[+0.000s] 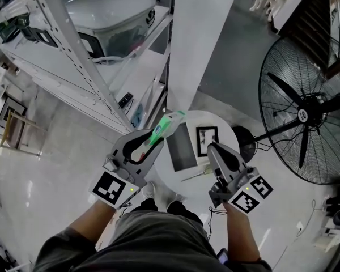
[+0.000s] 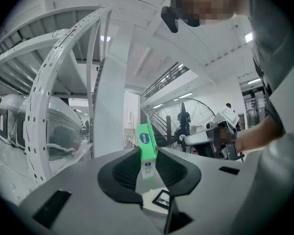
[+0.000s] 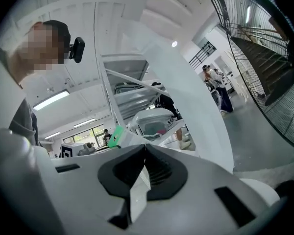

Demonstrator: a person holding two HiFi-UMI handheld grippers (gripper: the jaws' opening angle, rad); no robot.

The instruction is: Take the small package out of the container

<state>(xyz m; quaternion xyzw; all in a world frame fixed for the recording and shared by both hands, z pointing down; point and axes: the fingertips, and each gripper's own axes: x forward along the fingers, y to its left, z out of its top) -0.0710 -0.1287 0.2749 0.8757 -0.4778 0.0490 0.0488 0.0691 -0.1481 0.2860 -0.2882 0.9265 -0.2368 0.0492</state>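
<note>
package (image 1: 168,124) clamped in left tool (image 1: 154,139), long axis along jaws, pointing away

White square pillar (image 1: 201,38) centre. Left of pillar: white perforated steel shelving (image 1: 73,52). Right of pillar: big black floor fan (image 1: 305,118), dark staircase (image 1: 314,10) beyond. At pillar's foot: small round white desk (image 1: 226,136). Floor (image 1: 51,163) pale, glossy. Ceiling strip lights (image 3: 51,100) lit.

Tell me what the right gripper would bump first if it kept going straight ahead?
Probably the white shelf rack holding the white domed machine, though the right gripper, jaws shut, might clip the white column beside it; depth is unclear.
</note>
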